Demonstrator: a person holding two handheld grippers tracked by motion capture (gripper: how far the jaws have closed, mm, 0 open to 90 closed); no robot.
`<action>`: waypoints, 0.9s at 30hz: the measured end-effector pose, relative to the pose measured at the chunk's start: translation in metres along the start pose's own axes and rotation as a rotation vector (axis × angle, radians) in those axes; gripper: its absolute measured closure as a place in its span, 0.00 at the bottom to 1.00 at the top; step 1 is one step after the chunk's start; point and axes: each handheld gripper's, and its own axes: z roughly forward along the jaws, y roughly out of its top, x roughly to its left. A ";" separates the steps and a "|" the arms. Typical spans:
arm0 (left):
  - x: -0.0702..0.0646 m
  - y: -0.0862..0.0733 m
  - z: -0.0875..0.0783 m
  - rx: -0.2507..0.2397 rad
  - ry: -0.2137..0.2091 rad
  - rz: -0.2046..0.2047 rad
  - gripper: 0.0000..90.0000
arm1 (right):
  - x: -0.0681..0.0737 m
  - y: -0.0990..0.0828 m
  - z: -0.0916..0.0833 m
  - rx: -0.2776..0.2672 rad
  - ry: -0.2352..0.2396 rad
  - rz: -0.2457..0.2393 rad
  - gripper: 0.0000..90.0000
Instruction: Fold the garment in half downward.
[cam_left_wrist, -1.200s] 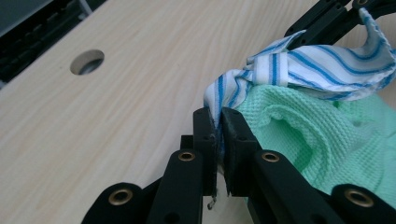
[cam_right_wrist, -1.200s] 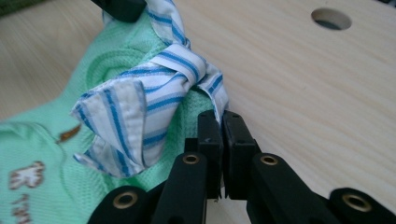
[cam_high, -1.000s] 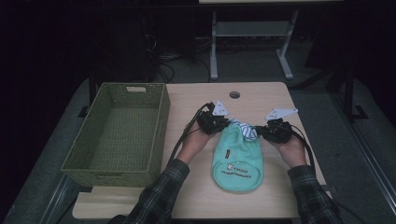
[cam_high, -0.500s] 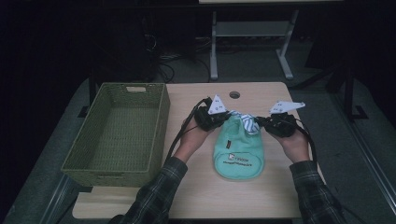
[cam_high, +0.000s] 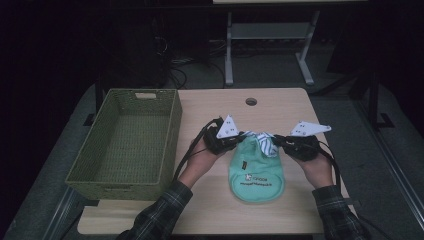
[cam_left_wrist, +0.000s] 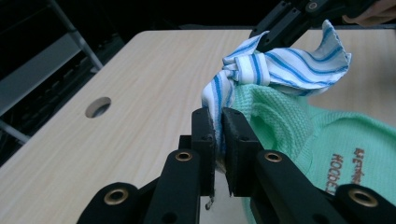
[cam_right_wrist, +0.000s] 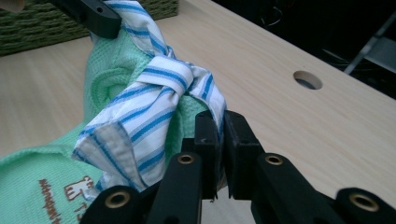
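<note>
Left claw (cam_left_wrist: 218, 140), right claw (cam_right_wrist: 218, 140), both clamped on striped tie (cam_left_wrist: 261, 70)

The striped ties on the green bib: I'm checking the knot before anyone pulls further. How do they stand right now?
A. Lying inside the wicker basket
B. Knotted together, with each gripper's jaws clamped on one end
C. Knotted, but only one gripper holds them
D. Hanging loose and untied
B: the striped ties are crossed in a knot above the green bib, and the left gripper and right gripper each pinch one end.
</note>
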 end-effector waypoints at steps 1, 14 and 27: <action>-0.001 -0.001 0.000 -0.005 0.000 -0.002 0.92 | 0.002 -0.001 0.000 0.003 0.002 0.000 0.93; -0.017 -0.008 -0.013 -0.011 -0.049 -0.008 0.91 | 0.016 -0.011 -0.011 0.006 0.063 0.011 0.97; -0.050 -0.020 -0.021 0.018 -0.101 0.036 0.88 | 0.042 -0.034 -0.021 0.020 0.077 -0.026 0.94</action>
